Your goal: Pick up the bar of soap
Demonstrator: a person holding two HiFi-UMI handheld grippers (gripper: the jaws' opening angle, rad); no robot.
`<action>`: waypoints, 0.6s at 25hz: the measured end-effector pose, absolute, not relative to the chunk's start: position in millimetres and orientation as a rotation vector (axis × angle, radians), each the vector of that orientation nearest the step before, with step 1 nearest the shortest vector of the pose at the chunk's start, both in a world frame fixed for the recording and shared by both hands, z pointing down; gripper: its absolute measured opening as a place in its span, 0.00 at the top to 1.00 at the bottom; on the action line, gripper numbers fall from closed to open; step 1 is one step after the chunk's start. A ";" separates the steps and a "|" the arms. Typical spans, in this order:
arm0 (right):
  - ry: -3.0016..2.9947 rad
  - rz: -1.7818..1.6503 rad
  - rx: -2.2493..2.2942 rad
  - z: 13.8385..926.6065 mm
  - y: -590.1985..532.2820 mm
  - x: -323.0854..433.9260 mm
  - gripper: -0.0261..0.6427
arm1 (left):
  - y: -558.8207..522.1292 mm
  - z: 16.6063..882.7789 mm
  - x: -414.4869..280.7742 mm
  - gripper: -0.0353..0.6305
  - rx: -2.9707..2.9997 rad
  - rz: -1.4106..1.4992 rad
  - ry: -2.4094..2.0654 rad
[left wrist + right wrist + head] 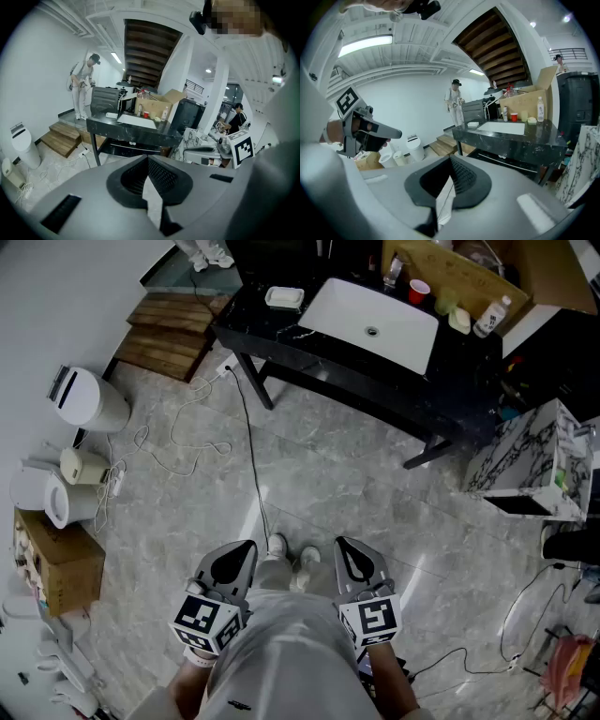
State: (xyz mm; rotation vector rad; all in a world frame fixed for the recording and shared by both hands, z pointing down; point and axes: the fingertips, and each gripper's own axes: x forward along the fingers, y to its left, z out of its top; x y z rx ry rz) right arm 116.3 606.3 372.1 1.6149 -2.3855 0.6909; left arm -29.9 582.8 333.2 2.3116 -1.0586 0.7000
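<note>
Approach step: we stand well apart from the soap dish [284,298].
Left gripper [250,546], right gripper [340,543] closed, empty; we must walk closer.

Bar of soap [284,296] — pale, rectangular — lies flat in a dish [269,299] on the black counter [248,321], beside the sink [361,310].

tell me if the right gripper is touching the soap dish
Apart. The head view shows the right gripper by the person's shoes, a wide stretch of floor away from the soap dish on the counter.
</note>
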 end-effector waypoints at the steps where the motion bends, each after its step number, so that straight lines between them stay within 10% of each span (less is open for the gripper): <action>1: -2.393 0.654 1.624 368.5 604.6 121.1 0.94 | 584.7 338.0 -21.1 0.94 2.320 0.689 -1.048; 15: -2.397 0.585 1.819 346.6 647.3 128.9 0.94 | 624.2 326.3 -18.5 0.94 2.387 0.544 -1.090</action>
